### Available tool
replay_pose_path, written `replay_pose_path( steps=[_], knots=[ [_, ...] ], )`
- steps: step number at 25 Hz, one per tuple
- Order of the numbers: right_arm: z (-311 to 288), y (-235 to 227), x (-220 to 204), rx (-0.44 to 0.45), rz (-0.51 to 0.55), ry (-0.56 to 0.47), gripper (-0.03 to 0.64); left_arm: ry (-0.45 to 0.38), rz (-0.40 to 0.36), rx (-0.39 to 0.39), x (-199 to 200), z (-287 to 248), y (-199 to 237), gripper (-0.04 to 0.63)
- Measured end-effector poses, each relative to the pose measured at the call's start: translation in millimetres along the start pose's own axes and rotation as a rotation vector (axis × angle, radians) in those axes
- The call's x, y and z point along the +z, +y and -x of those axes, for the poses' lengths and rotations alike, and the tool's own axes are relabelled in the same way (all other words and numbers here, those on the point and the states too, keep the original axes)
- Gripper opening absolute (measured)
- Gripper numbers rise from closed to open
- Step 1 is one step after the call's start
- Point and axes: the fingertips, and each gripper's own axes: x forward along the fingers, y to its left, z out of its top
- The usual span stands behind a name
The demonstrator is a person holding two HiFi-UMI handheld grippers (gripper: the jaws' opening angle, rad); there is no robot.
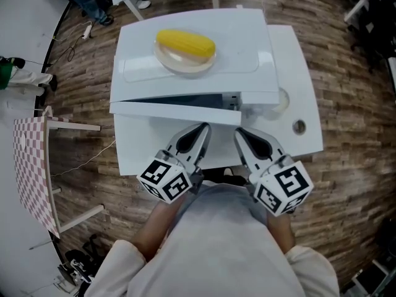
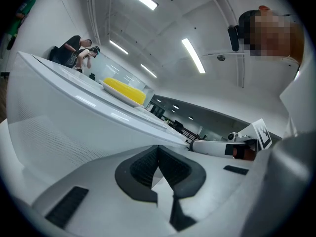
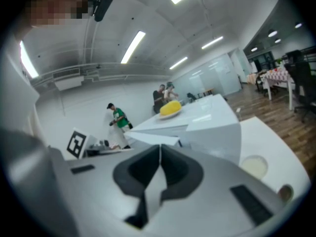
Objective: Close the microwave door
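1. Low in the frame, the left gripper (image 1: 202, 129) and right gripper (image 1: 239, 132) both have their jaws pressed together on nothing.
2. The microwave door (image 1: 176, 112) lies just above their tips, ajar, its long edge running left to right. The gap widens rightward, so the right gripper seems nearer its free end.
3. Corn (image 1: 185, 42) on a plate (image 1: 185, 64) tops the microwave (image 1: 247, 42).

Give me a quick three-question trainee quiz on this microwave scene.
1. True or false: the microwave door is fully shut.
2. What yellow food lies on the plate on top of the microwave?
3. The left gripper and right gripper are: A) both shut, empty B) both open C) one clamped on the door.

Key: 1 false, it stands ajar; 2 corn; 3 A.
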Motion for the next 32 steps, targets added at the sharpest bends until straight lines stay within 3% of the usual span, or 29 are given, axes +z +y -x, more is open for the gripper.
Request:
replay_pose_path(
  steps=[4, 32],
  knots=[
    [-5.3, -2.4, -0.4, -0.019, 0.046, 0.013, 0.025, 0.000, 0.016, 0.002, 3.5, -4.6, 4.2, 0.020],
    [-26.6, -25.4, 4.6, -0.130, 0.066, -0.012, 0.023, 0.012, 0.010, -0.016, 9.4, -19.3, 9.7, 0.020]
  ],
)
